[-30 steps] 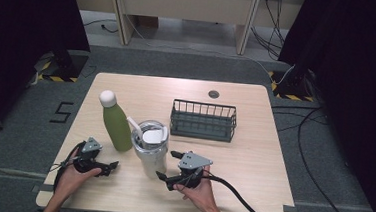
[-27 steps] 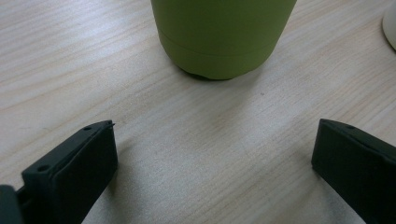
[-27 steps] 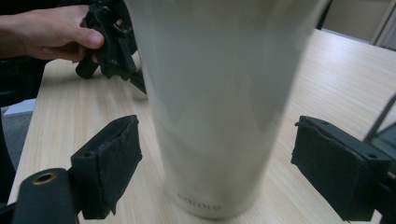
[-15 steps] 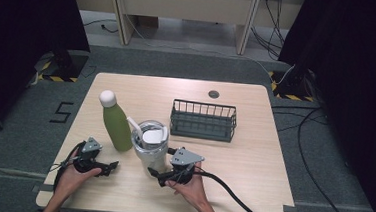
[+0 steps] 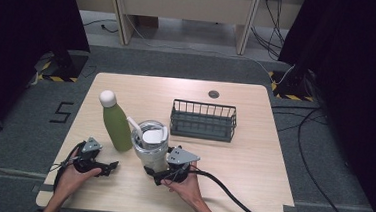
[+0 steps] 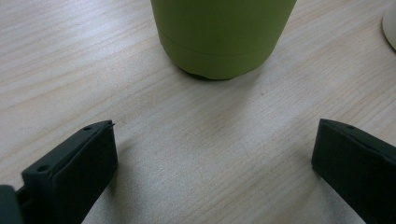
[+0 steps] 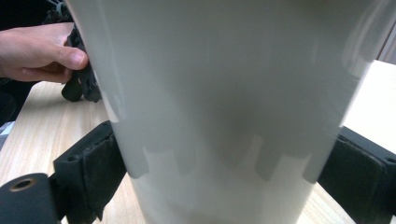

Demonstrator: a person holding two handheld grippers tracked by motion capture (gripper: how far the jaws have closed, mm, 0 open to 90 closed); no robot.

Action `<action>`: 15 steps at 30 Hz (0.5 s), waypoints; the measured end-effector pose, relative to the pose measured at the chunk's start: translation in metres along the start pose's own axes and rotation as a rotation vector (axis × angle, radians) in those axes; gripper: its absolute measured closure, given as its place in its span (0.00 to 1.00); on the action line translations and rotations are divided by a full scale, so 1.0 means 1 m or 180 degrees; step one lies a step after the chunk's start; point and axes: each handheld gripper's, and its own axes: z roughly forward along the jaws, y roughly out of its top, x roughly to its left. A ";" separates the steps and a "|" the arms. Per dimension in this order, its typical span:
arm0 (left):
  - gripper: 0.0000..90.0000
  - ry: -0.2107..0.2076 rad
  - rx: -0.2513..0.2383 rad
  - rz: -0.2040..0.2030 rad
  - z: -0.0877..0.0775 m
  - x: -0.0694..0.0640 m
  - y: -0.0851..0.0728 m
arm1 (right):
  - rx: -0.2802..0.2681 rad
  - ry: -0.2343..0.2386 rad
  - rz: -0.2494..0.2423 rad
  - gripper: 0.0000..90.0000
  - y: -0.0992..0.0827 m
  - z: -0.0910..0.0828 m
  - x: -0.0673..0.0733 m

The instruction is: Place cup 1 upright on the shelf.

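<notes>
1. High view, lower centre of the frame: the right claw (image 5: pixel 155 176) sits at the base of a white tumbler (image 5: pixel 150 148) with a lid and straw, standing on the light wooden counter (image 5: pixel 252 155).
2. Right gripper view: the tumbler's pale wall (image 7: pixel 224 107) stands between the two black jaws, one pressed to it at lower left and one at lower right, so the claw grips the tumbler near its foot.
3. High view, lower left: the left claw (image 5: pixel 112 167) rests on the counter in the person's left hand (image 5: pixel 73 175), just below a green bottle (image 5: pixel 115 123) with a white cap.
4. Left gripper view: the jaws stand wide apart at the bottom corners, holding nothing; the bottle's green base (image 6: pixel 219 37) rises at top centre, clear of both.
5. High view: bottle and tumbler stand upright just beside each other; a dark wire basket (image 5: pixel 203 121) sits to the tumbler's upper right, apart from it.
</notes>
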 end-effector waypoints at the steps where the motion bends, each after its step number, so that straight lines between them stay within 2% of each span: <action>1: 0.00 0.0001 0.0000 0.0000 0.000 0.000 0.000 | -0.0010 0.0000 -0.0020 0.10 0.000 0.001 0.000; 15: 0.00 0.0001 0.0000 0.0001 0.000 0.000 0.000 | -0.0098 0.0007 -0.0043 0.11 0.000 0.009 0.000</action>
